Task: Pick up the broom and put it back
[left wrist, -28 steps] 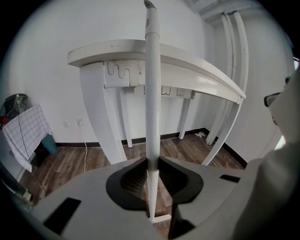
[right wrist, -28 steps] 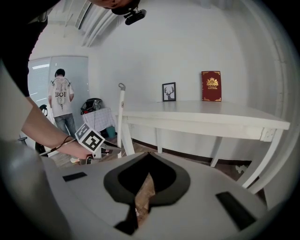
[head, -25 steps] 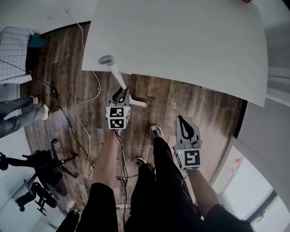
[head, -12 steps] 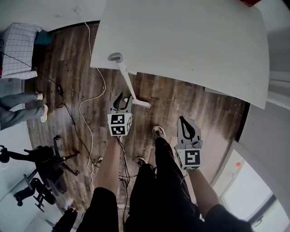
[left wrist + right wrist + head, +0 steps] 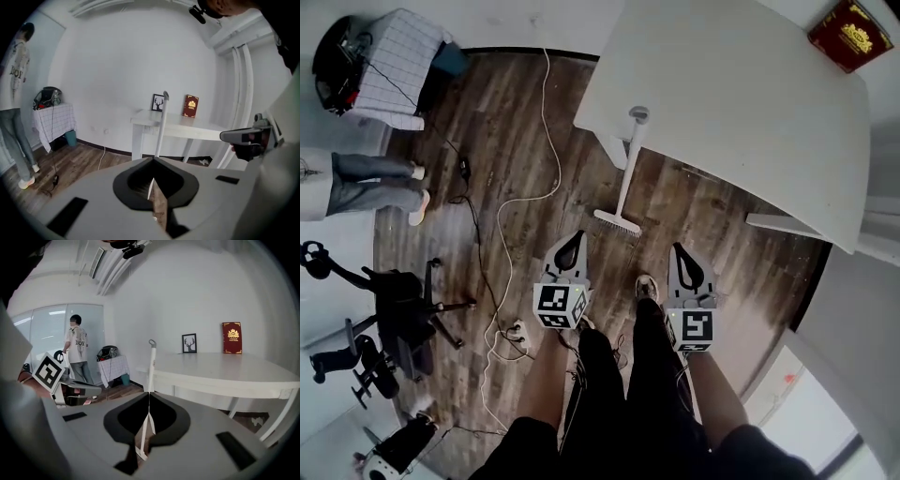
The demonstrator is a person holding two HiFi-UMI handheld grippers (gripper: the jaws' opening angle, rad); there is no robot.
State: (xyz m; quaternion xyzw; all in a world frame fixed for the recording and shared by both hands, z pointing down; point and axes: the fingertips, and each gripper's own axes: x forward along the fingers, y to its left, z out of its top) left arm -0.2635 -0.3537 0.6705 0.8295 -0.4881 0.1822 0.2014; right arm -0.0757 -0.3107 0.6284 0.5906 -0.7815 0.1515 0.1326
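Note:
The white broom (image 5: 628,173) stands on the wooden floor, its handle top leaning on the edge of the white table (image 5: 741,103) and its head (image 5: 617,223) on the boards. My left gripper (image 5: 572,236) is shut and empty, a short way back from the broom head. Beside it, my right gripper (image 5: 680,248) is also shut and empty. In the left gripper view the broom (image 5: 161,126) rises beyond the closed left gripper (image 5: 152,159). The right gripper view shows the broom (image 5: 151,366) straight ahead of the right gripper (image 5: 149,394).
A red book (image 5: 842,36) and a small framed picture (image 5: 189,343) are on the table by the wall. A person (image 5: 370,178) stands at the left near a cloth-covered stand (image 5: 394,66). White cables (image 5: 502,216) trail over the floor, and an office chair (image 5: 403,309) stands at the left.
The left gripper was at the broom handle, opened its jaws, drew back and is now shut and empty. The broom stays leaning on the table. Both grippers moved away from the table.

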